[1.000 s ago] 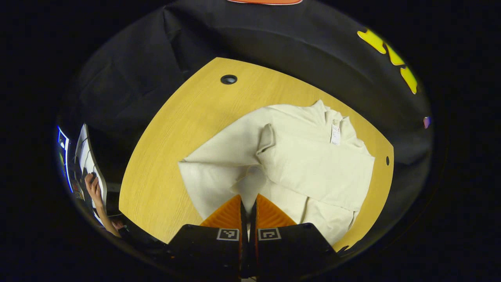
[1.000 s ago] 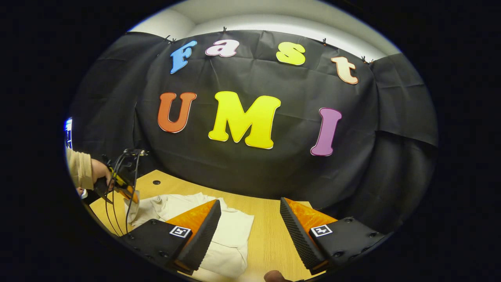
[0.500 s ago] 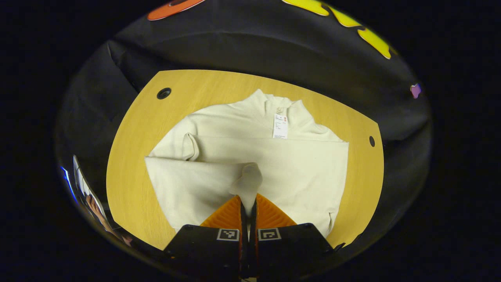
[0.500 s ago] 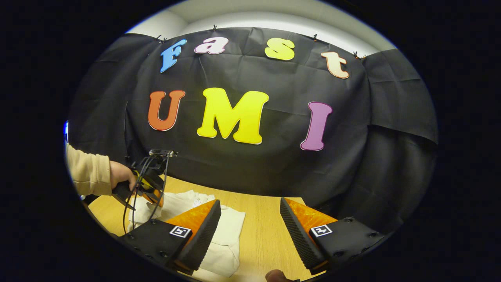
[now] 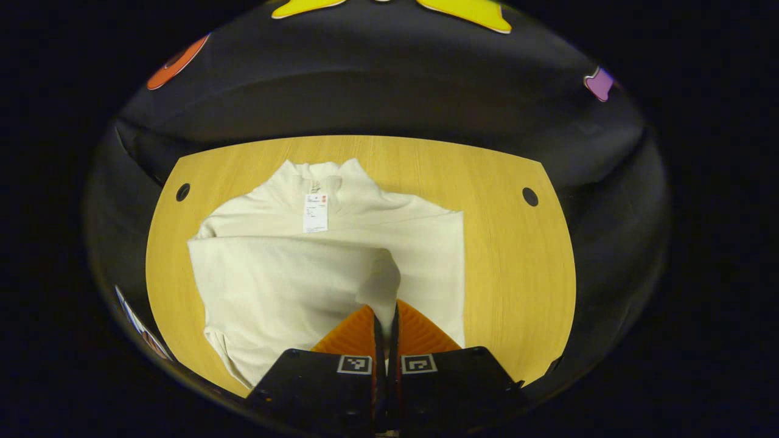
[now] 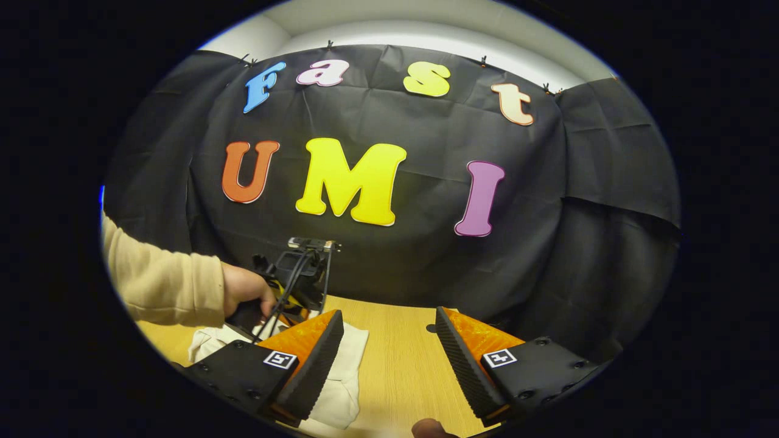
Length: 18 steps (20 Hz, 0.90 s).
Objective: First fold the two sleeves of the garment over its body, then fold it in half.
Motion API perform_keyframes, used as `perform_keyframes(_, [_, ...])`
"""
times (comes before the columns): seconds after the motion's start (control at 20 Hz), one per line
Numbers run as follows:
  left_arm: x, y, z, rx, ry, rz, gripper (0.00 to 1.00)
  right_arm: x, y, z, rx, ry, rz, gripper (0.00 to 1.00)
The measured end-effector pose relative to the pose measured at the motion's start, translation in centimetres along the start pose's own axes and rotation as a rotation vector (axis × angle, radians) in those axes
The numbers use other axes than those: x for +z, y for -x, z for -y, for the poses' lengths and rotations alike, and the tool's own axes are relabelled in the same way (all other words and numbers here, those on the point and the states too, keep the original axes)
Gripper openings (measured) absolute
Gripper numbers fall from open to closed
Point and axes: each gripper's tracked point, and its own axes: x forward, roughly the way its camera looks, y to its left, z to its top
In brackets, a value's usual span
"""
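Note:
A cream garment (image 5: pixel 280 274) lies on the wooden table (image 5: pixel 505 261), collar away from me, with a white tag (image 5: pixel 315 213) below the collar. In the left gripper view my left gripper (image 5: pixel 386 316) is shut on the cuff end of a sleeve (image 5: pixel 380 286), holding it above the garment's body. The sleeve stretches from the left shoulder across the chest. In the right gripper view my right gripper (image 6: pixel 389 347) stands open above the table, holding nothing. The garment (image 6: pixel 341 377) lies partly hidden behind its left finger. Farther off, a hand (image 6: pixel 243 292) holds the left gripper (image 6: pixel 292 292) over the cloth.
The table has two round cable holes (image 5: pixel 182 192) (image 5: pixel 530 196) near its far corners. Bare wood (image 6: pixel 401 377) lies to the right of the garment. The black cloth wall stands right behind the table's far edge. A cream-sleeved arm (image 6: pixel 164 283) reaches in from the left.
The left gripper has carried the sleeve end to the right across the garment's body, so the sleeve now lies over the chest. The right gripper has stayed open, shifting only slightly.

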Motion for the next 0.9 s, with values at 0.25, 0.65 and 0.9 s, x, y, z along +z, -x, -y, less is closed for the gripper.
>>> perform_keyframes(0.25, [-0.3, 0.8, 5.1, 0.002, -0.049, -0.022, 0.06, -0.4, 0.3, 0.6, -0.013, 0.004, -0.004, 0.95])
perform_keyframes(0.65, [-1.8, -1.4, 7.2, -0.036, 0.035, -0.030, 0.21, -0.6, 0.9, 2.2, -0.053, -0.018, -0.001, 0.95])
perform_keyframes(0.9, [-2.1, -1.2, 7.2, -0.039, 0.037, -0.015, 1.00, -0.6, 1.3, 1.9, -0.053, -0.014, 0.002, 0.94])
